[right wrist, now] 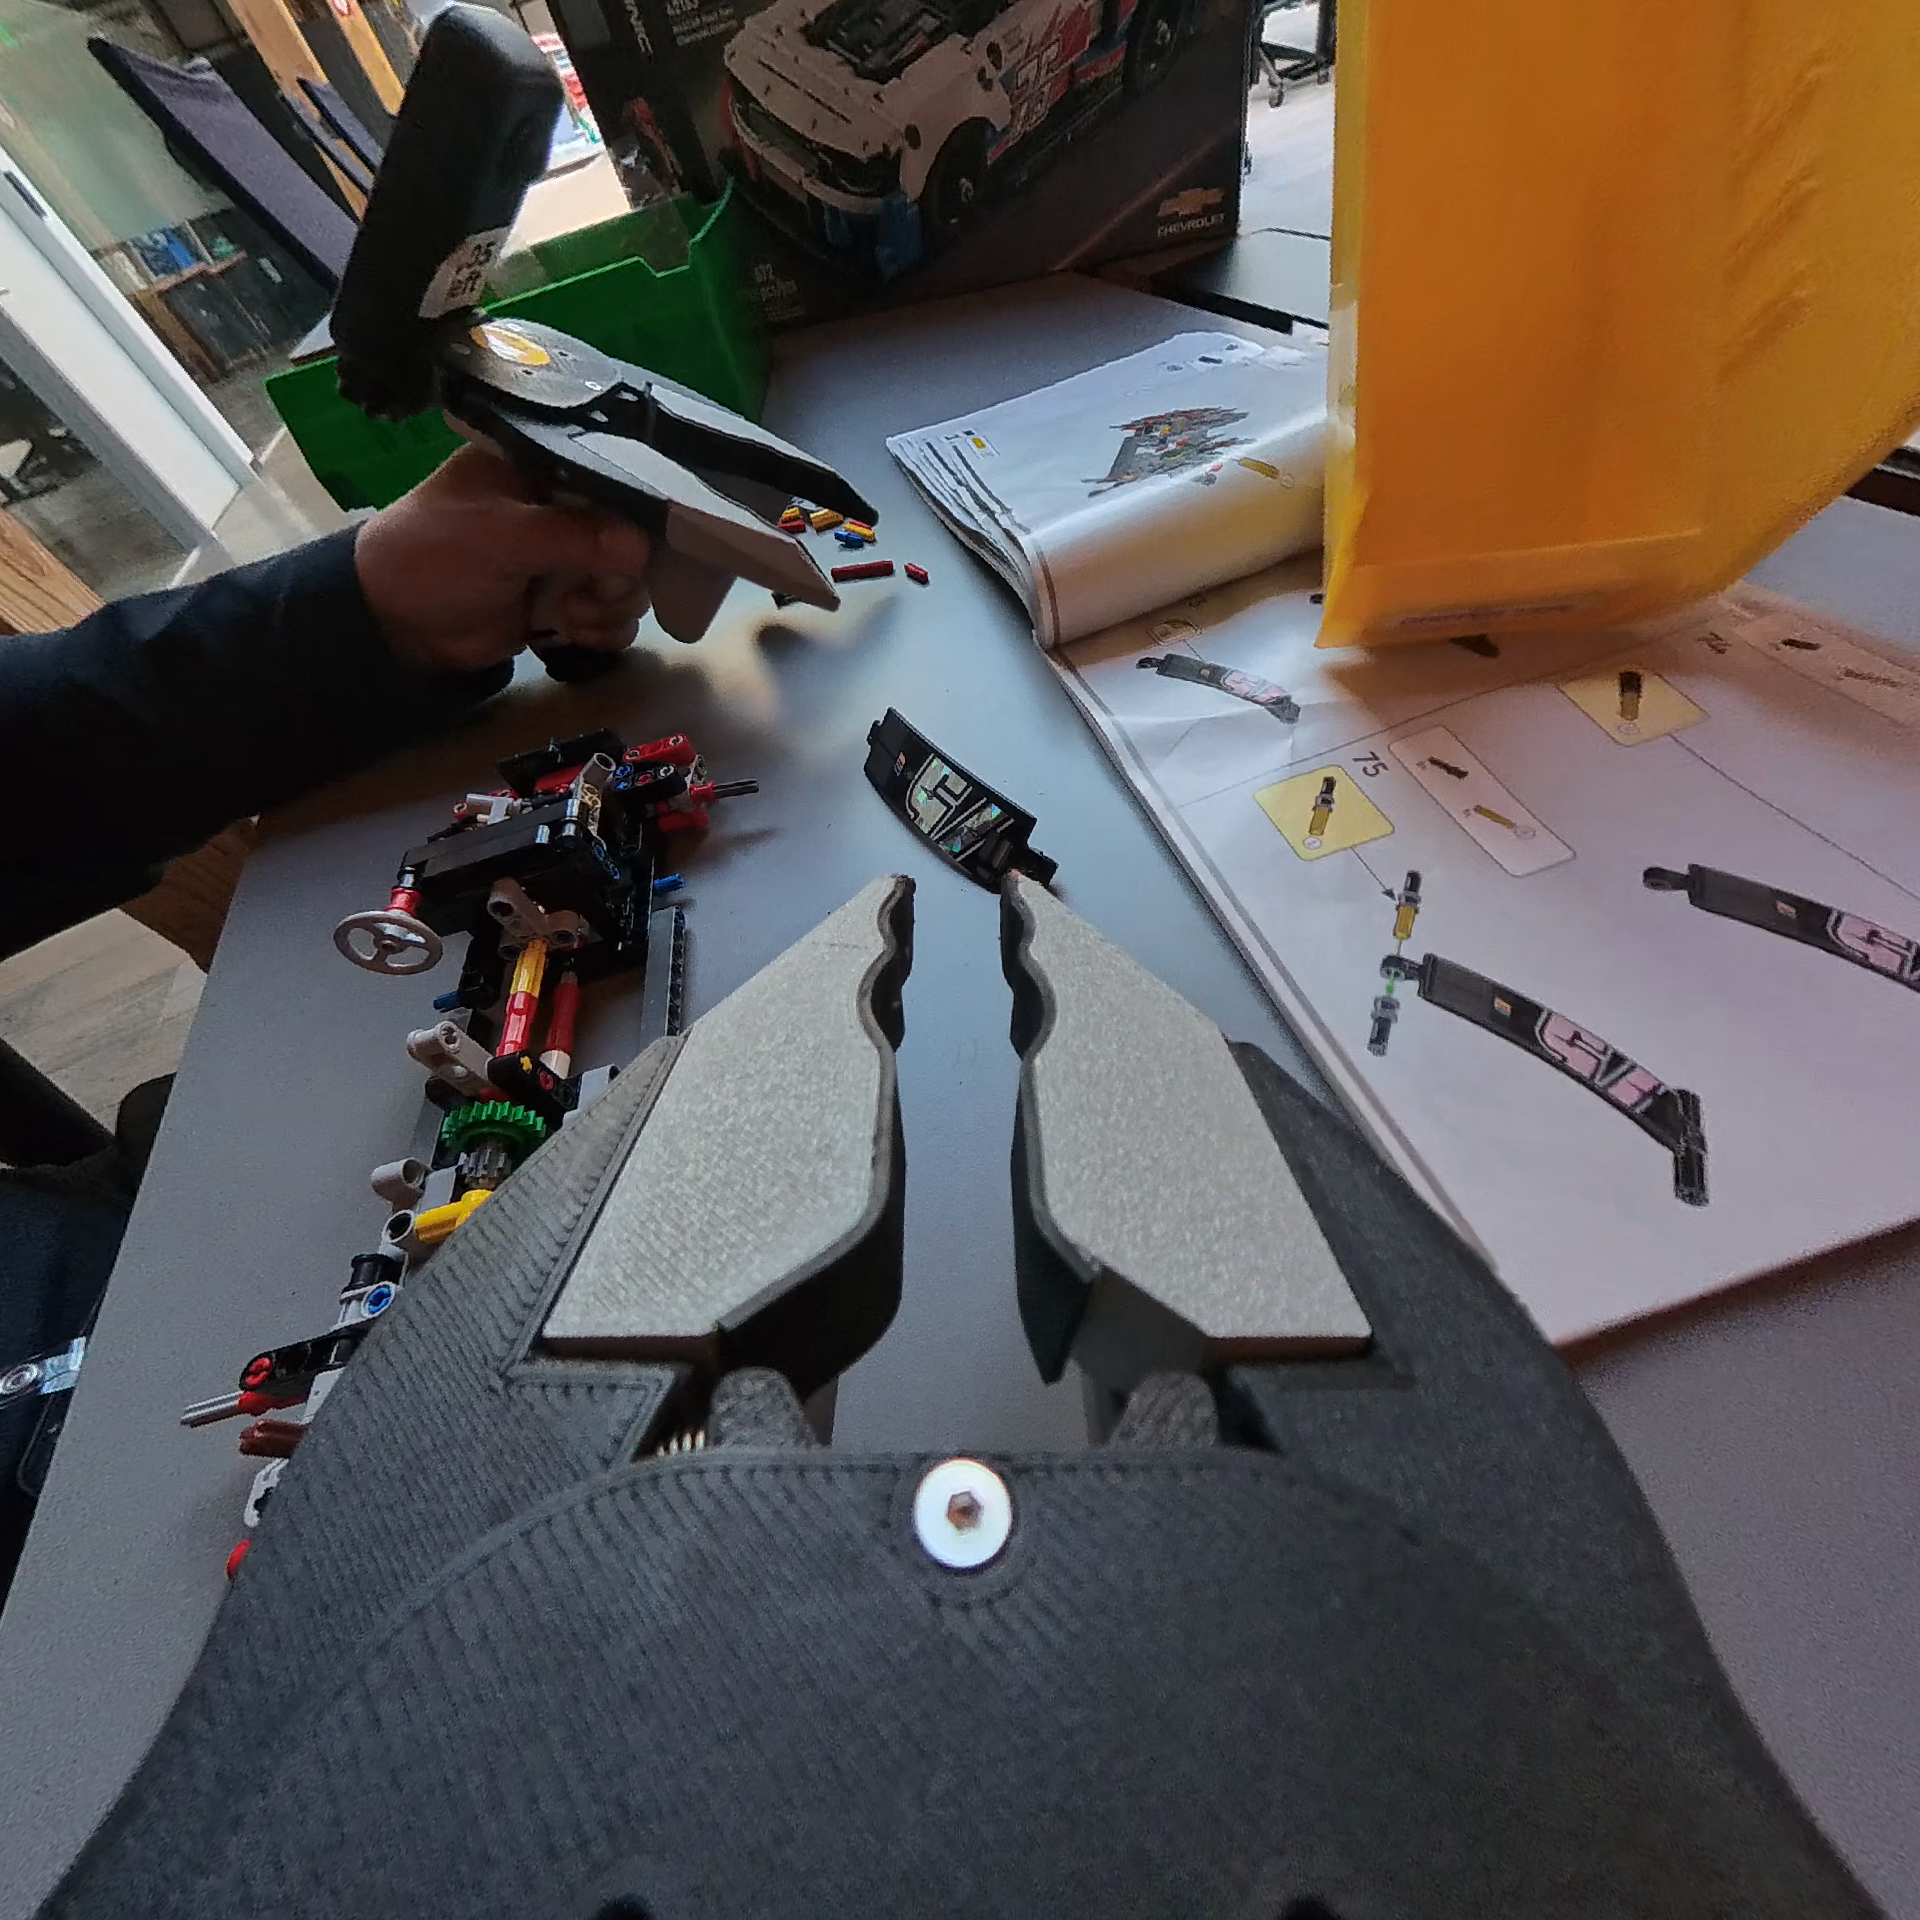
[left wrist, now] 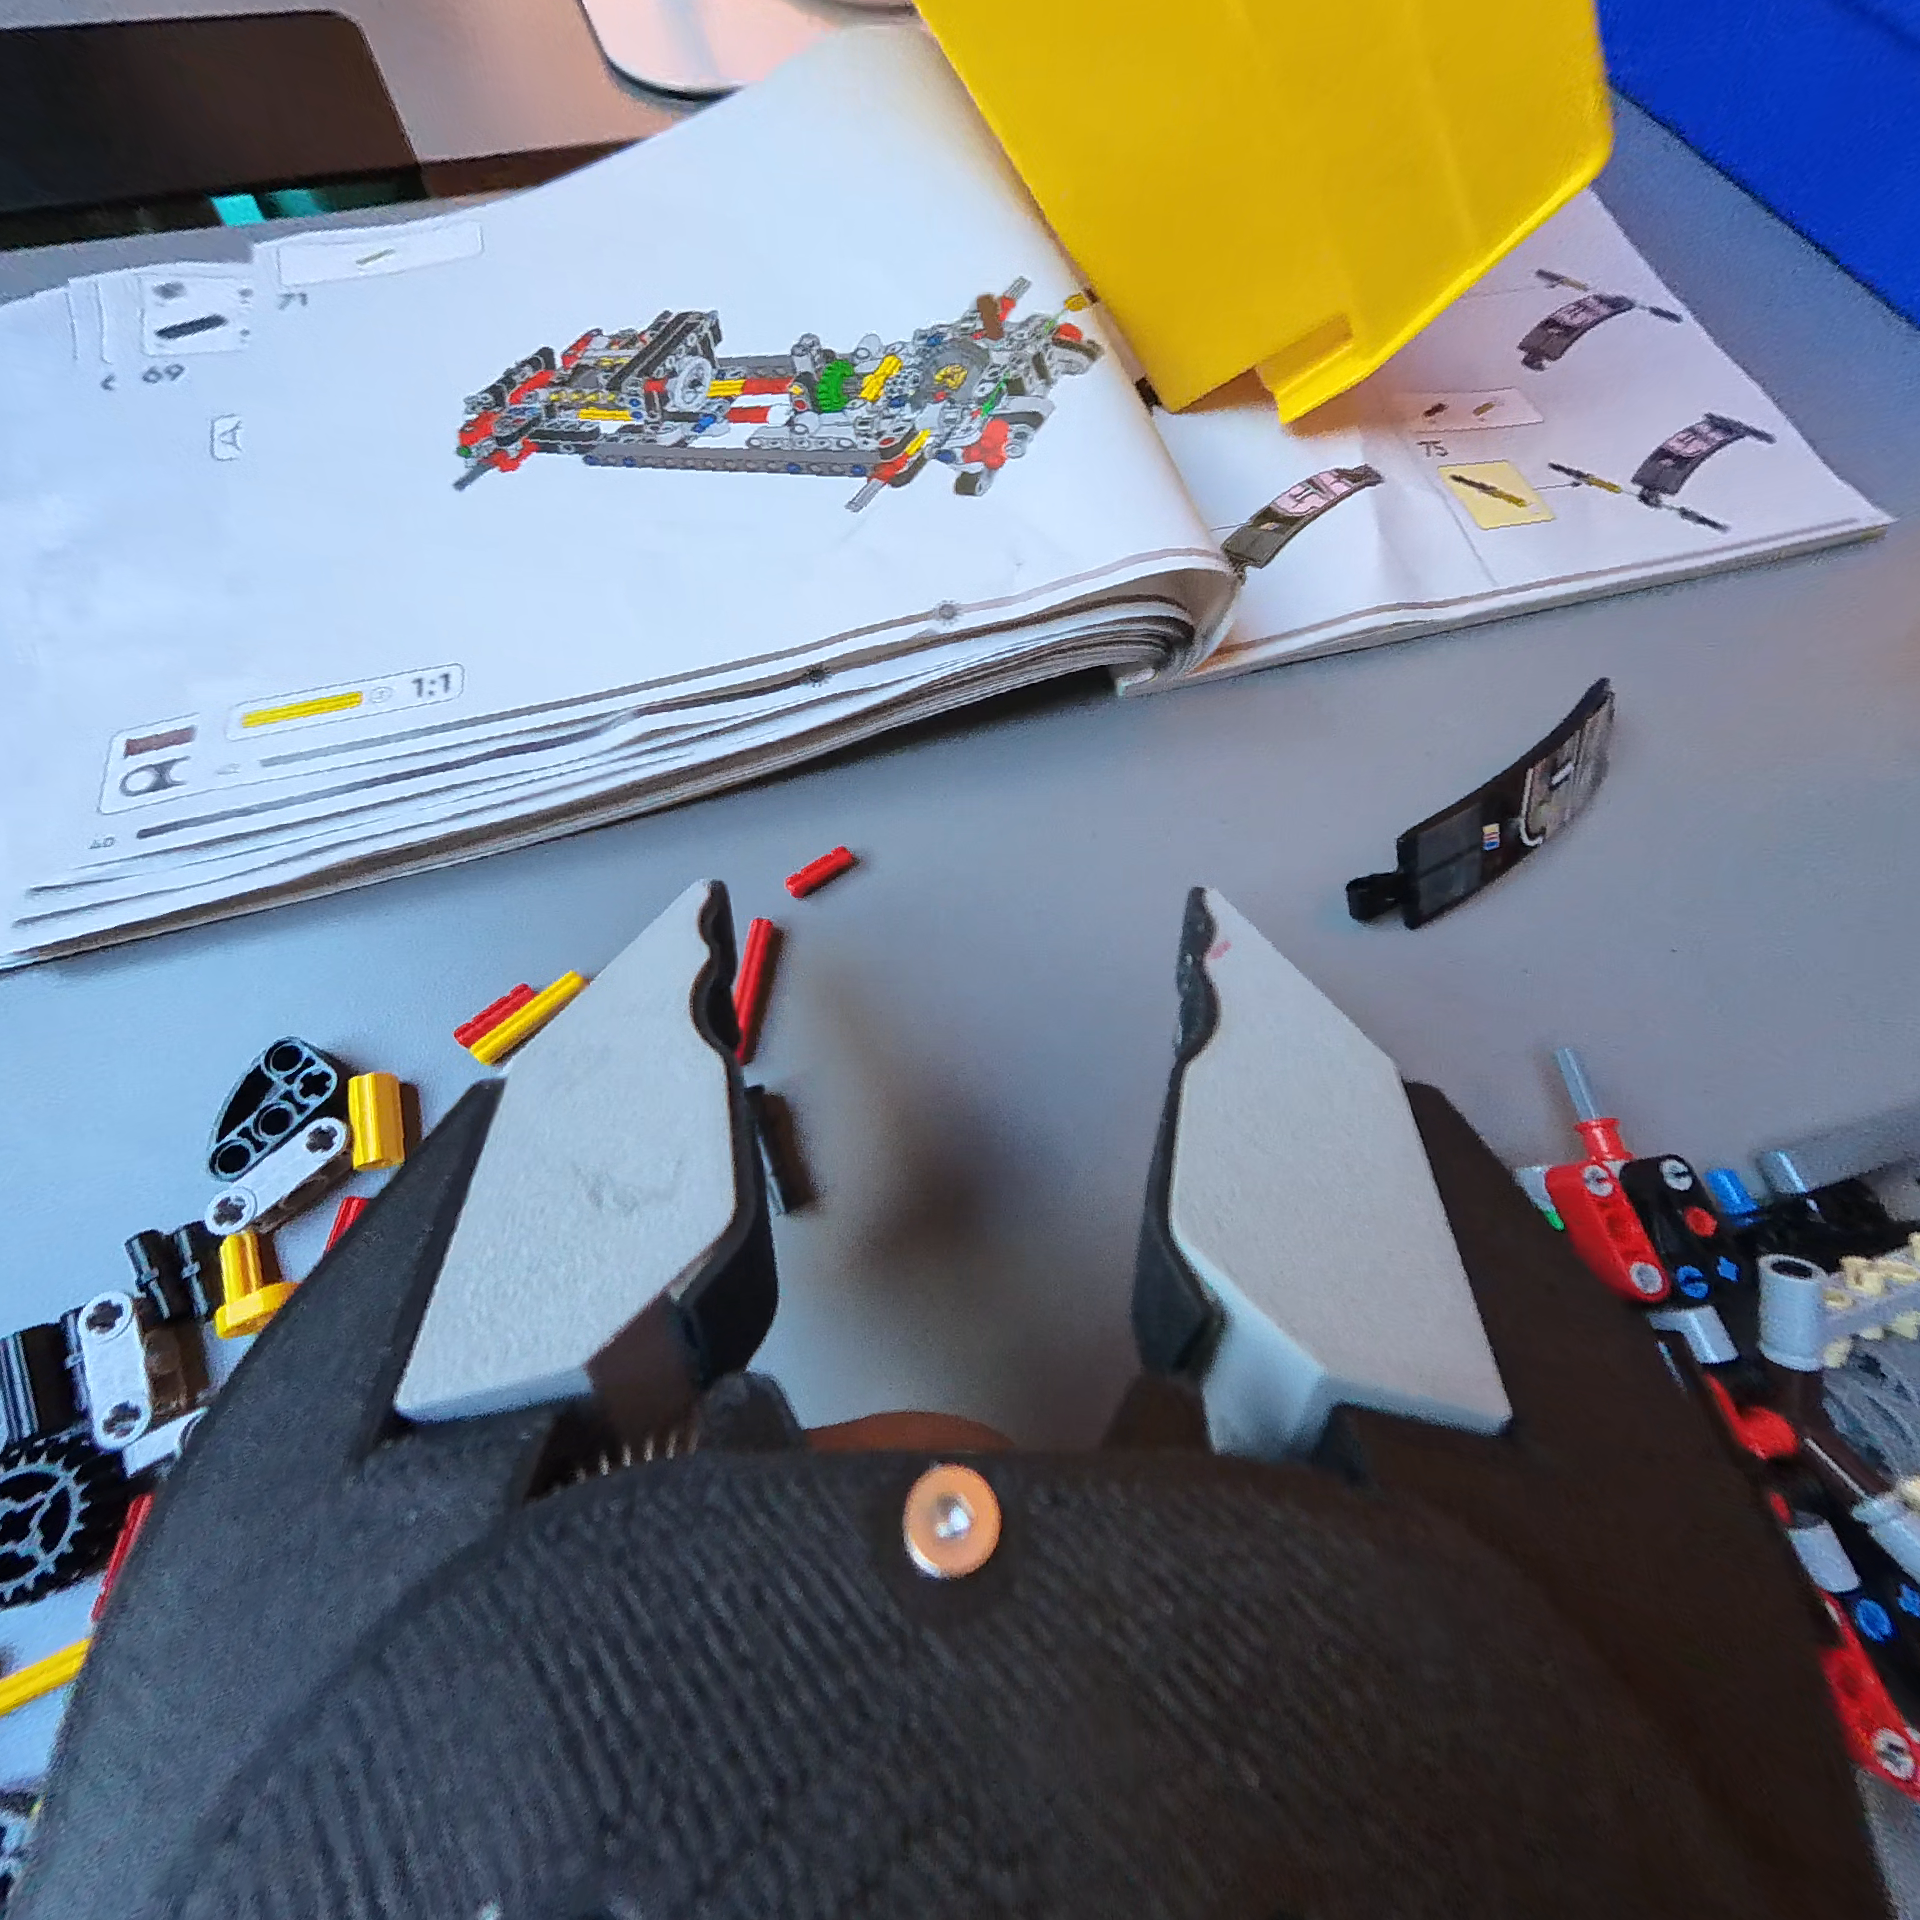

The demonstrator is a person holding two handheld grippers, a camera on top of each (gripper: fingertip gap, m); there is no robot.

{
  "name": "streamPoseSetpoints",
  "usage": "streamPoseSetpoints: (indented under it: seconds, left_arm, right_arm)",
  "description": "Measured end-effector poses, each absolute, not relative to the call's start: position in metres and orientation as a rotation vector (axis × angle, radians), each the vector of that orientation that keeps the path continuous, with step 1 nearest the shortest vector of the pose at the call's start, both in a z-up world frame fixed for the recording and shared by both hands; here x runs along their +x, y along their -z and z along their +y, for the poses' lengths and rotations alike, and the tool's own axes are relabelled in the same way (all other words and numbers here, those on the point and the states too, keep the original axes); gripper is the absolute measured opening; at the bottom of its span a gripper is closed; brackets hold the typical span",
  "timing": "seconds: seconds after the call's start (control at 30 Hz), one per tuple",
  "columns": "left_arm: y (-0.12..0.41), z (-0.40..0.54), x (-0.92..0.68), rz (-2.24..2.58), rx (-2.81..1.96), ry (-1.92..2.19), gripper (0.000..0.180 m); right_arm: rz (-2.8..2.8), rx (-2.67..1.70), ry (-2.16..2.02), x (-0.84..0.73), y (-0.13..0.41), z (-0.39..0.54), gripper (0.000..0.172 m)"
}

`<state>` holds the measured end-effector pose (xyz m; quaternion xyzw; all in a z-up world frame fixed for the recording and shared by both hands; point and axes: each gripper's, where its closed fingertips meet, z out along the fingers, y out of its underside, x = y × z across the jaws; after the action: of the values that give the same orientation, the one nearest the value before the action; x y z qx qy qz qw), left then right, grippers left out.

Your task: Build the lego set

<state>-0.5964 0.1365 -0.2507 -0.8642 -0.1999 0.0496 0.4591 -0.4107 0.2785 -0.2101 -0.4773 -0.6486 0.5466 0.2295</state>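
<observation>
Left wrist view: the left gripper (left wrist: 951,914) is hovering low over the table (left wrist: 1039,790), jaws gaping wide and bare, a red axle (left wrist: 753,977) beside its left finger; the manual (left wrist: 582,540) is lying just beyond, with bare table between.

Right wrist view: the right gripper (right wrist: 956,894) is tilting down, jaws narrowly parted on nothing, tips just short of the black panel (right wrist: 951,800), which lies near the manual's edge.

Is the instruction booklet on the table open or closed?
Open. The instruction booklet lies spread on the grey table, printed pages showing both sides of its spine; a yellow bin covers part of the right page.
</observation>
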Motion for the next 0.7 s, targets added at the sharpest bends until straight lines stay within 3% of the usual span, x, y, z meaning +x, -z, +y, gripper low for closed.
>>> streamPoseSetpoints:
  seconds: [0.7]
  left_arm:
    - [0.251,0.144,-0.584,-0.395,-2.147,-0.108,0.070]
  right_arm:
    - [-1.821,-1.312,-1.456,-0.413,0.216,0.275,0.015]
